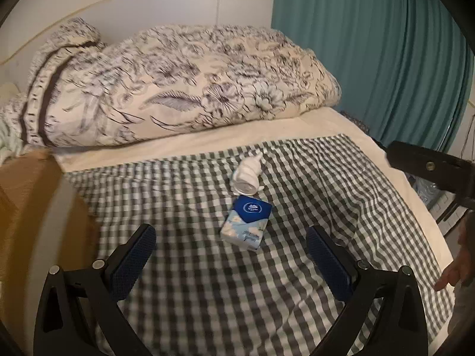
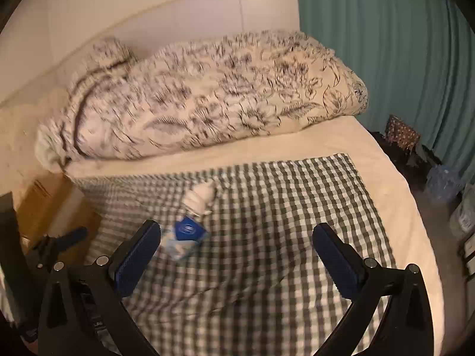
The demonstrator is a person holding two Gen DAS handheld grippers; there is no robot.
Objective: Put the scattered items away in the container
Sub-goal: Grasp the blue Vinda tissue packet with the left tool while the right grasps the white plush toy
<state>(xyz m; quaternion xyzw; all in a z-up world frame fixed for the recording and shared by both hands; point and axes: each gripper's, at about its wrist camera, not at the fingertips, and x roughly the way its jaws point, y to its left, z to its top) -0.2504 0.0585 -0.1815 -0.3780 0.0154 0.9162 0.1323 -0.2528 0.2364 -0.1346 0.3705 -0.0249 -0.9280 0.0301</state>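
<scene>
Bed: checked cloth [image 1: 267,281] over pale sheet, floral duvet at 12 o'clock.
Targets: tissue pack [image 1: 245,222] centre, rolled white cloth [image 1: 247,175] touching it at 12.
Box: cardboard box [image 1: 32,222] at 9.
Left gripper [image 1: 231,240]: released, empty.
Right gripper [image 2: 237,238]: released, empty.
Advice: straddle the pack's narrow sides, press slightly into the soft bedding, then squeeze.

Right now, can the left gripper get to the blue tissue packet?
Probably yes. The left gripper is open and the tissue pack lies just ahead on the checked cloth, with nothing between them. The rolled white cloth sits beyond it, not blocking.

Bed [image 1: 297,130], teal curtain [image 1: 371,44], white wall [image 1: 148,9]
</scene>
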